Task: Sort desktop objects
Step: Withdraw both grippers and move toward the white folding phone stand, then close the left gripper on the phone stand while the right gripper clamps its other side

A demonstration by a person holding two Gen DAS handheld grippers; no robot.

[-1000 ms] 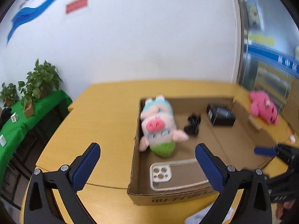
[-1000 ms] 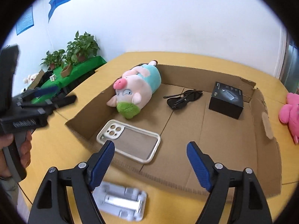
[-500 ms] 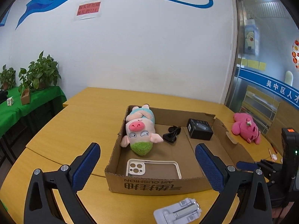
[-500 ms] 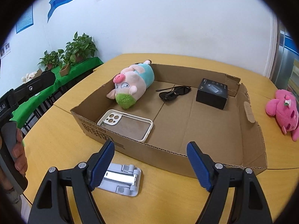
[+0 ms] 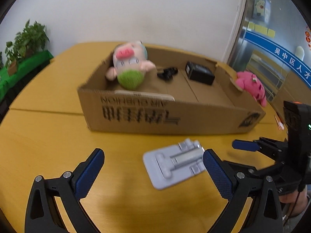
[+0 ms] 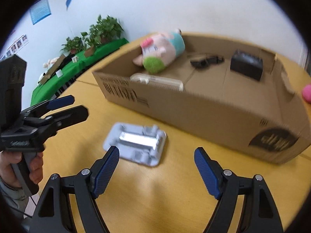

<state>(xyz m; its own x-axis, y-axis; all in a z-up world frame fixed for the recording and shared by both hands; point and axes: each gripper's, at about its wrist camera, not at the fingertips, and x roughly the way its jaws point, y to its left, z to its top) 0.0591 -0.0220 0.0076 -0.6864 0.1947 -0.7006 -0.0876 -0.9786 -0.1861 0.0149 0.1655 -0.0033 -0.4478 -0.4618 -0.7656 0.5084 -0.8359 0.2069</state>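
Both tongs stand wide open with nothing between their pads. The left tongs (image 5: 153,171) hang over the desk (image 5: 48,136) with the stand (image 5: 175,164) just ahead and toward their right pad, which overlaps the stand's near corner in this view; whether it touches I cannot tell. The right tongs (image 6: 156,171) have the stand (image 6: 136,142) just ahead too, nearer their left pad. Each pair shows at the edge of the other's view, the two flanking the stand.

The stand is a grey folded phone holder lying flat on the desk, apart from the box (image 5: 175,116) beyond it. Inside the box lie a plush pig (image 5: 129,66), a phone case (image 6: 157,80), dark glasses (image 5: 167,72) and a black carton (image 5: 200,72). A pink plush (image 5: 251,86) sits outside, past the box's far right corner.

The stand looks stiff, light and smooth, likely plastic with a metal bar down the middle. Lying so low, it offers little height to pinch; I judge the best hold is across its two long edges, pads set low against the desk. The hinged plates may swing open if it is taken by one flap only, and the smooth shell could slide out of a shallow grip.
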